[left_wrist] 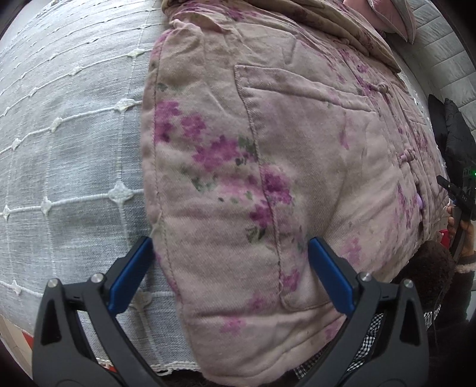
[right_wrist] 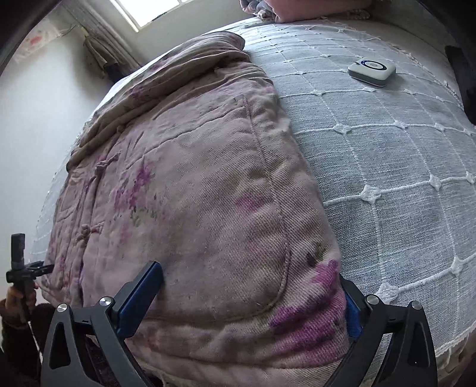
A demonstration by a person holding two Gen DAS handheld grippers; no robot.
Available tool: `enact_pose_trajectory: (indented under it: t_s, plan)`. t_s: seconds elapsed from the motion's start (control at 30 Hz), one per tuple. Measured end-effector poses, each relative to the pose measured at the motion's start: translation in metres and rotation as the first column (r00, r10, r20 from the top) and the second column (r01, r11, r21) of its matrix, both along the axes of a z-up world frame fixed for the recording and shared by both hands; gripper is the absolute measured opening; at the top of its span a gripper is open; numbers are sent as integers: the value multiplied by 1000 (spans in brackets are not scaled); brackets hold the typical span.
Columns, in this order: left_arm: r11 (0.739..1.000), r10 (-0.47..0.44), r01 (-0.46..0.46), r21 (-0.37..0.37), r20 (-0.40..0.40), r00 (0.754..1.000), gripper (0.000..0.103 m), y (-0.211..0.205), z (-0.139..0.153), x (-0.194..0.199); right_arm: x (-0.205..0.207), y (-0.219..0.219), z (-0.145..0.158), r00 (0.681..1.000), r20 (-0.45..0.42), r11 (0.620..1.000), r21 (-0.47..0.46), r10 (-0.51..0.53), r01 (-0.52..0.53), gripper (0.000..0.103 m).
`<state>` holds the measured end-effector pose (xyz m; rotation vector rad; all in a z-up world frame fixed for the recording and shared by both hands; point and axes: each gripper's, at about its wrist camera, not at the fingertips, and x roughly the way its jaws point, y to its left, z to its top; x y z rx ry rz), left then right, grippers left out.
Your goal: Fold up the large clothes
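A padded pink jacket with purple flower print (left_wrist: 267,166) lies flat on the grey bedspread (left_wrist: 65,143), front up, with knot buttons and a patch pocket. My left gripper (left_wrist: 230,253) is open, its blue fingers straddling the jacket's near left hem corner. In the right wrist view the same jacket (right_wrist: 190,184) fills the middle, a sleeve folded across its far end. My right gripper (right_wrist: 253,285) is open, its jaws either side of the near right hem corner; the right pad is partly hidden by the cloth.
A small white-and-grey device (right_wrist: 372,70) lies on the bedspread (right_wrist: 386,154) to the far right. Pink pillows (left_wrist: 389,15) sit at the bed's head. The other gripper shows at each view's edge (left_wrist: 458,193) (right_wrist: 20,268). A window and white wall stand beyond the bed.
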<state>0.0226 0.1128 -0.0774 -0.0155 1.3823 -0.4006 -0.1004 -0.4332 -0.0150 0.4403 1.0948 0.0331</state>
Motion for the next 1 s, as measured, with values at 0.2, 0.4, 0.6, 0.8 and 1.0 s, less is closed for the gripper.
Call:
enact_pose_trajectory:
  t_s: [0.2,0.4,0.6,0.8,1.0]
  plan:
    - [1000,-1,1,-1,7,1000,99,4,4,1,4,7,0,1000,-15,1000,11,8,-8,103]
    - [998,6,-4,-58,22,1000,73,2,12,0,10,23,2,998,-46,997,-63,37,-40,98]
    - [997,25,-23,-68,26,999,67,0,11,-2,10,29,3,998,-52,995,-91,41,-45,94]
    - [994,53,-51,-93,21,998,58,-1,12,-3,10,32,4,998,-49,994,-98,43,-48,91]
    - [977,122,-120,-176,2,992,36,7,11,-2,5,25,4,999,-35,996,-87,36,-39,83]
